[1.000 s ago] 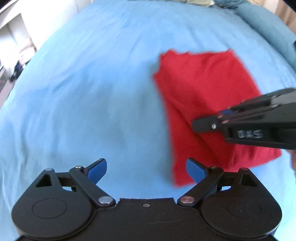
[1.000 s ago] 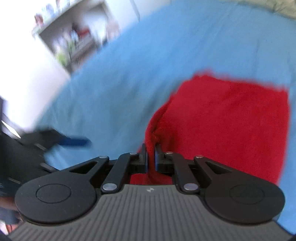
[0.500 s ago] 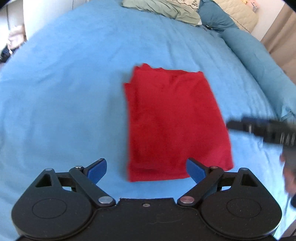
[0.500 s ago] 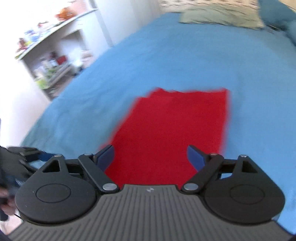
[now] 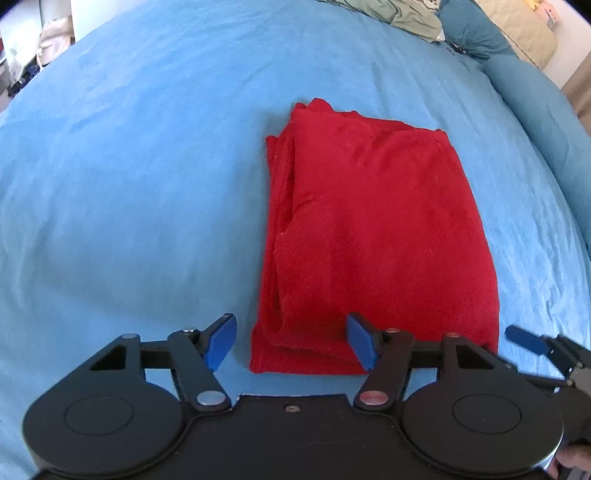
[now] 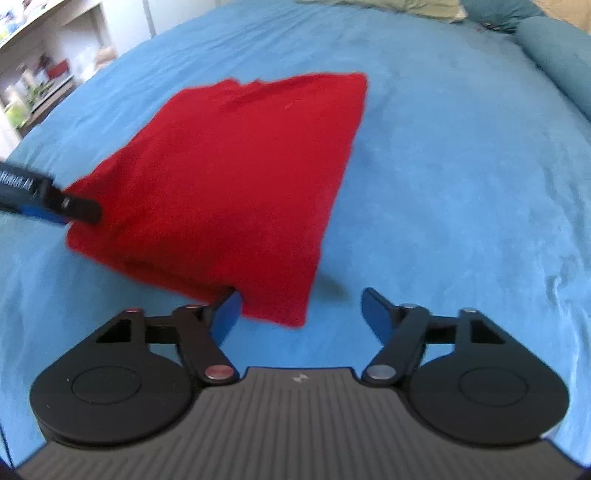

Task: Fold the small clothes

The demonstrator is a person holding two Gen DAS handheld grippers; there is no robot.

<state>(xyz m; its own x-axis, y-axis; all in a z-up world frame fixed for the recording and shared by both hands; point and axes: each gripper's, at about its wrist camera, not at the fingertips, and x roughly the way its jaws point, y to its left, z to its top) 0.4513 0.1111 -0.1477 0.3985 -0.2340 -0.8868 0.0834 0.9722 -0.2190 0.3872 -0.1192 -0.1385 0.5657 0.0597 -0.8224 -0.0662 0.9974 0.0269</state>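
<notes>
A red garment (image 5: pixel 373 236) lies folded into a flat rectangle on the blue bedsheet (image 5: pixel 147 177); it also shows in the right wrist view (image 6: pixel 236 184). My left gripper (image 5: pixel 291 345) is open and empty, its jaws spread over the garment's near left corner. My right gripper (image 6: pixel 301 319) is open and empty, spread over the near right corner. The right gripper's tip shows at the lower right of the left wrist view (image 5: pixel 532 341). The left gripper's tip shows at the left of the right wrist view (image 6: pixel 70 206), at the garment's left edge.
Pillows and a rolled teal blanket (image 5: pixel 532 99) lie at the far right of the bed. A green cover (image 5: pixel 399 14) lies at the head. Shelves with clutter (image 6: pixel 40 81) stand beyond the bed's left edge.
One second ago my right gripper was shut on the garment's edge; it has let go and opened. Both grippers pulled back to the near edge, and the garment now lies flat.
</notes>
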